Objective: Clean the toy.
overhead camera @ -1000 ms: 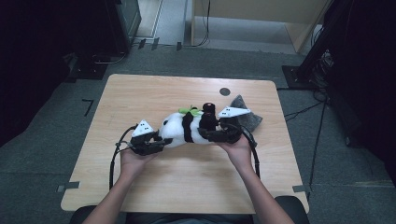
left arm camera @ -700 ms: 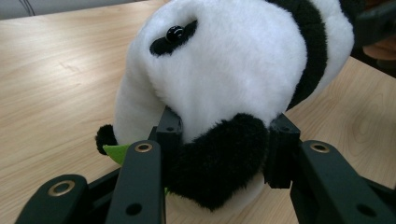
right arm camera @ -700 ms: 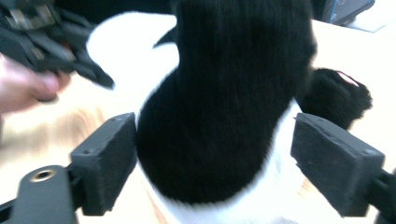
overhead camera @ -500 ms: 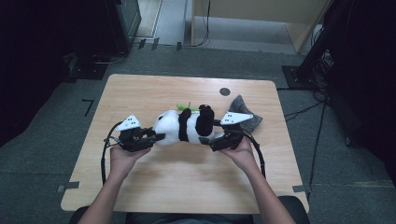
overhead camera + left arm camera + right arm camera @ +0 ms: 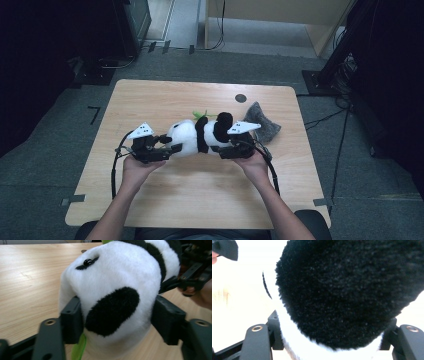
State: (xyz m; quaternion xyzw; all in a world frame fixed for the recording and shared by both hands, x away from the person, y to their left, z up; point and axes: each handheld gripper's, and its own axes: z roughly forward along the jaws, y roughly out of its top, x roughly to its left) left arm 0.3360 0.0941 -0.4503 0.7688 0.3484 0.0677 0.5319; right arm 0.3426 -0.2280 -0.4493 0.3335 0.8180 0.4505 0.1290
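I've got the panda toy (image 5: 200, 136) mid-table, left gripper (image 5: 115, 322) just widened yet clamping its head, right gripper (image 5: 332, 340) just narrowed onto its rear; soft plush could slip out.

On your surface (image 5: 165, 200): grey cloth (image 5: 262, 126) crumpled near the right edge, black dot (image 5: 241, 98) toward the far edge, well apart from the cloth. Grey floor (image 5: 50, 165) all round, black cables (image 5: 330, 117) trailing off to your right.

table (image 5: 165, 100): wood | on it: plush panda (image 5: 200, 136), grey cloth (image 5: 261, 121)
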